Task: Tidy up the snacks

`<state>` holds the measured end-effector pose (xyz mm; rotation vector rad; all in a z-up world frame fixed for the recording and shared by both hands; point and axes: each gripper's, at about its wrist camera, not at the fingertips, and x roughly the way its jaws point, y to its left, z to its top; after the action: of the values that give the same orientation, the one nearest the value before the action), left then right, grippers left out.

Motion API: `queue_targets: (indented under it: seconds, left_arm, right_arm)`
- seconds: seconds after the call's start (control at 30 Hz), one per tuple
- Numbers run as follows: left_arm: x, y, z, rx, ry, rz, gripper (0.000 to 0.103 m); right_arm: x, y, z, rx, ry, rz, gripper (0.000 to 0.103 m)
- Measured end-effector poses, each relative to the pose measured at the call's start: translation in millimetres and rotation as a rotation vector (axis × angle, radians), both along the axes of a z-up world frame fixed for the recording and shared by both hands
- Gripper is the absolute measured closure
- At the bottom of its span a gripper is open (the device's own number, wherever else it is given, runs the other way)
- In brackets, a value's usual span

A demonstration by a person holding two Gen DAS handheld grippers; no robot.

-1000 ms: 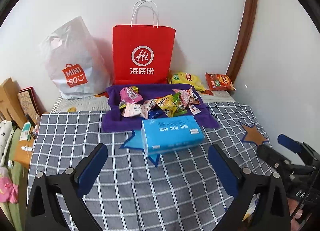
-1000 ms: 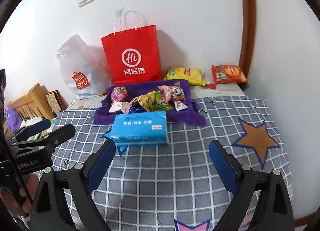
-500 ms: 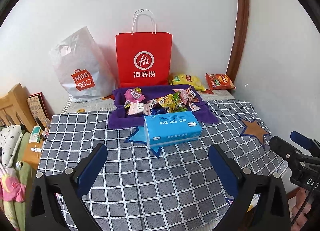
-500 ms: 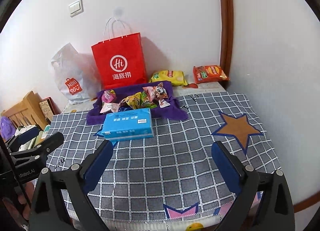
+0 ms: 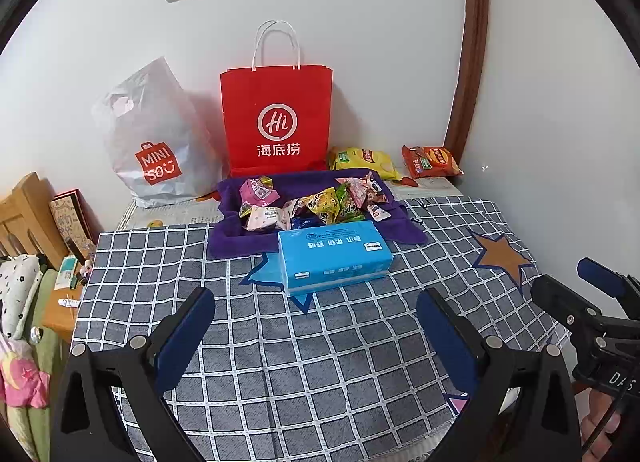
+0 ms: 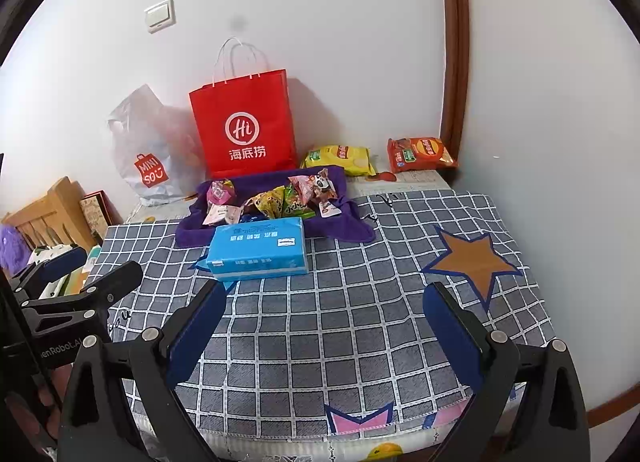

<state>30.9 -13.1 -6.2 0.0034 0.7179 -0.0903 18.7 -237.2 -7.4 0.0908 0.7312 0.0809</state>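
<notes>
Snacks in small bright foil packets (image 5: 320, 201) are lying heaped on a rumpled purple cloth (image 5: 236, 238) toward the far side of a table covered by a grey-and-white checked tablecloth with star patches (image 5: 320, 362). Just in front of that pile, a light blue soft pack of tissues (image 5: 334, 258) is resting flat, its back edge overlapping the cloth. Behind the cloth, a red paper carrier bag with white handles (image 5: 276, 117) is standing upright against the white wall, and a grey plastic shopping bag with an orange logo (image 5: 154, 141) is slumping beside it. Farther along the back edge, a yellow crisp packet (image 5: 362, 159) and an orange-red crisp packet (image 5: 432, 161) are lying flat, near each other but apart, close to the brown wooden door trim (image 5: 472, 41).

Both claws are hanging over the near part of the table, well short of the tissues and the pile. The left gripper (image 5: 316, 326) is gaping wide, its blue-padded fingers (image 5: 186, 336) spread far apart with nothing between them. The right gripper (image 6: 326, 326) is likewise spread wide and carrying nothing, its blue pads (image 6: 452, 332) framing bare checked fabric. Each wrist view is catching the other tool at its edge, with a bit of a person's hand (image 5: 600, 432) gripping the handle below.
</notes>
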Motion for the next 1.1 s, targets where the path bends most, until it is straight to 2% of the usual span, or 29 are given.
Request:
queue_targets:
  seconds: [1.1]
  left_arm:
    - [-1.8,-3.4,-0.8,-0.005,-0.001,0.005,0.001]
  right_arm:
    - [-1.2,-1.2,-1.6,-0.006,-0.001,0.010,0.005]
